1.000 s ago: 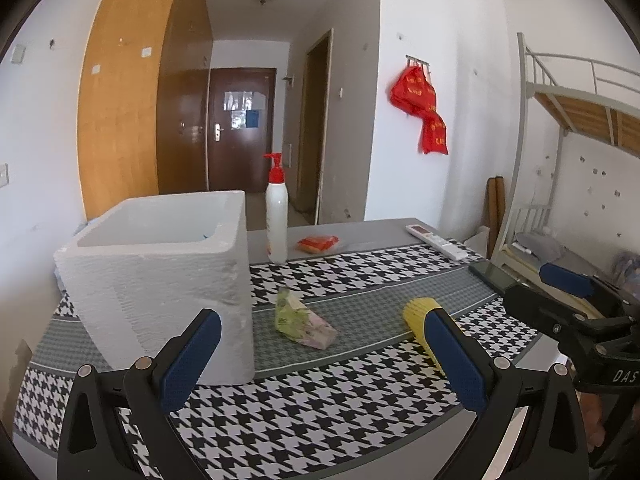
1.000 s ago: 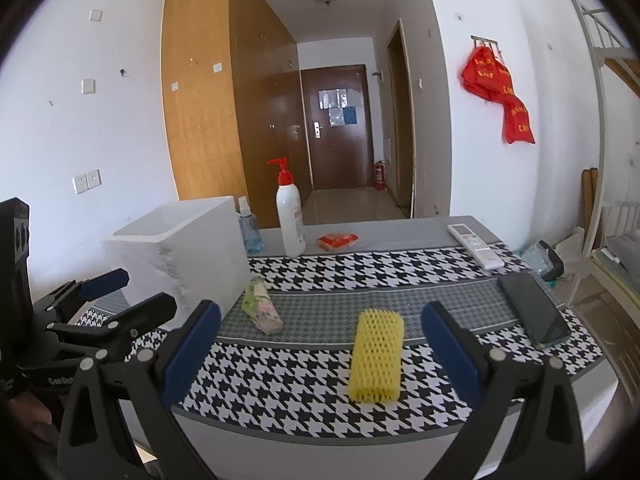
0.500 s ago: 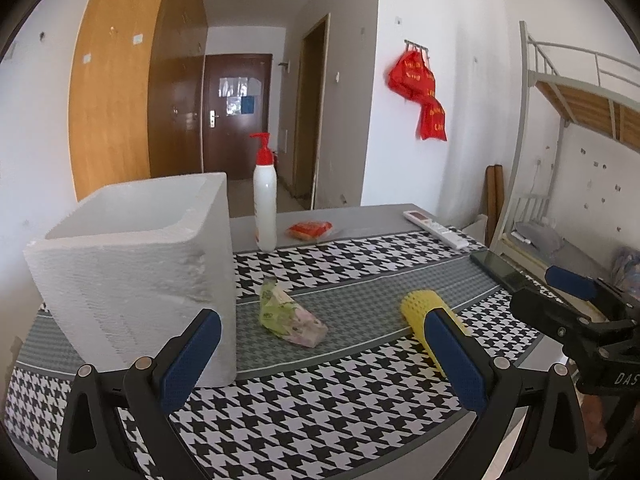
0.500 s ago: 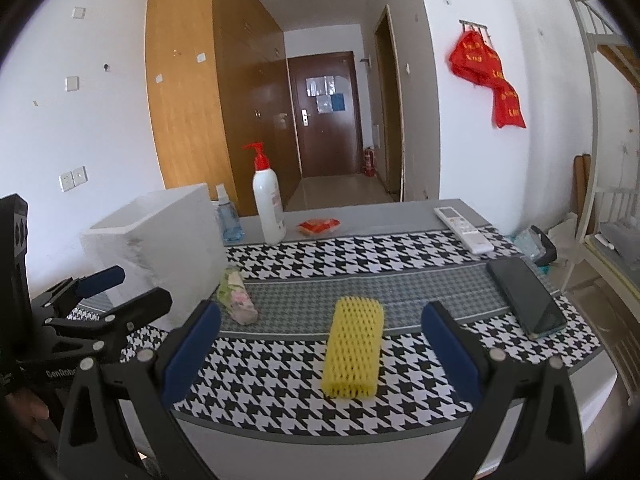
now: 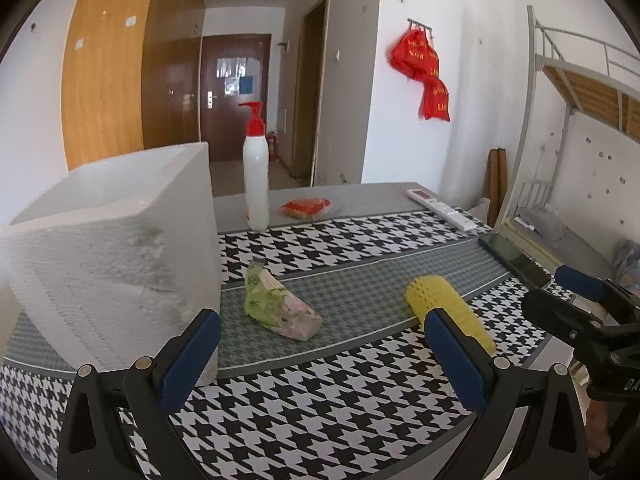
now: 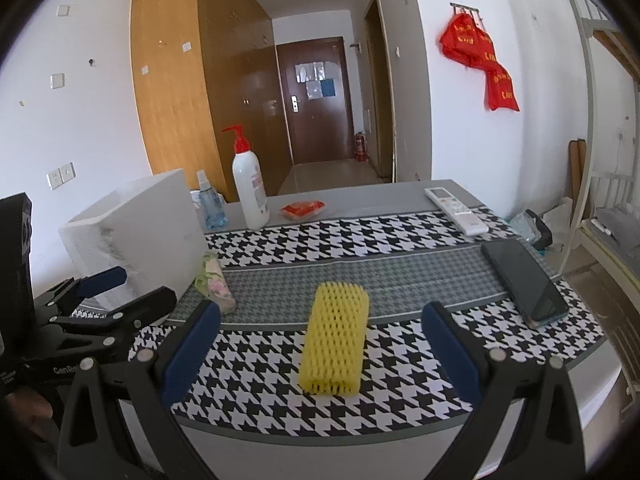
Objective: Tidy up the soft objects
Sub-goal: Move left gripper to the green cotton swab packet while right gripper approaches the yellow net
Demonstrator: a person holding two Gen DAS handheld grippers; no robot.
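Note:
A yellow foam net sleeve (image 6: 335,340) lies on the houndstooth table cloth, straight ahead of my open, empty right gripper (image 6: 320,354). It also shows in the left wrist view (image 5: 448,308), partly behind my right finger pad. A green floral soft pack (image 5: 280,306) lies beside the white foam box (image 5: 116,264); the pack also shows in the right wrist view (image 6: 214,284). My left gripper (image 5: 320,354) is open and empty, facing the pack, above the table's near edge.
A white pump bottle (image 5: 256,184), an orange packet (image 5: 306,206), a remote (image 6: 456,210) and a dark phone (image 6: 524,282) lie on the table. A small spray bottle (image 6: 208,206) stands behind the box. A bunk bed frame (image 5: 560,120) is at the right.
Both grippers have shifted a little to the right and closer to the table; the box and bottle slid left in view. Both stay open and nothing on the table has moved.

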